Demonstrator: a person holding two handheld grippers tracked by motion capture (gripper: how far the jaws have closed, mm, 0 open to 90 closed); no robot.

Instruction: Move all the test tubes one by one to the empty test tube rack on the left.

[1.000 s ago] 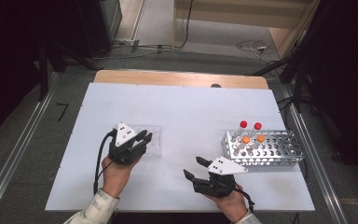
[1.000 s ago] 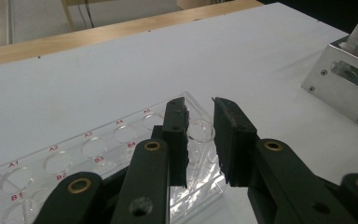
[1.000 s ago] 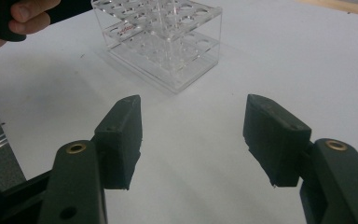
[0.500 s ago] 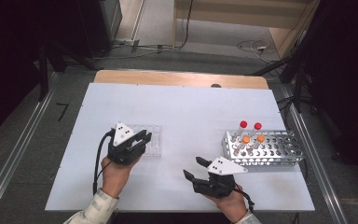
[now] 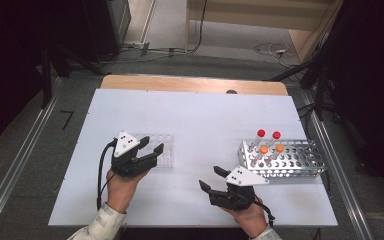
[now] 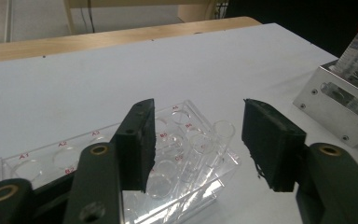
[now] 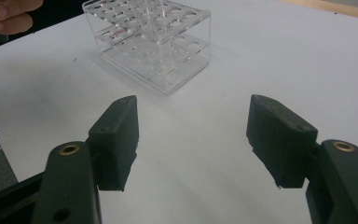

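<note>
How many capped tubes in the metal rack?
4, all at the metal rack's left end: two red-capped tubes behind, two orange-capped tubes in front.

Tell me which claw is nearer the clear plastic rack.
Left. The left claw hangs right over the clear plastic rack, jaws open; the right claw sits apart, nearer the metal rack.

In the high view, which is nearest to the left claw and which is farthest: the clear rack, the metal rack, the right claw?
1. Clear rack: directly under the left claw, whose jaws have just been opening with nothing between them.
2. Right claw: lower right, near the table's front edge.
3. Metal rack: far right side, holding capped tubes.
</note>
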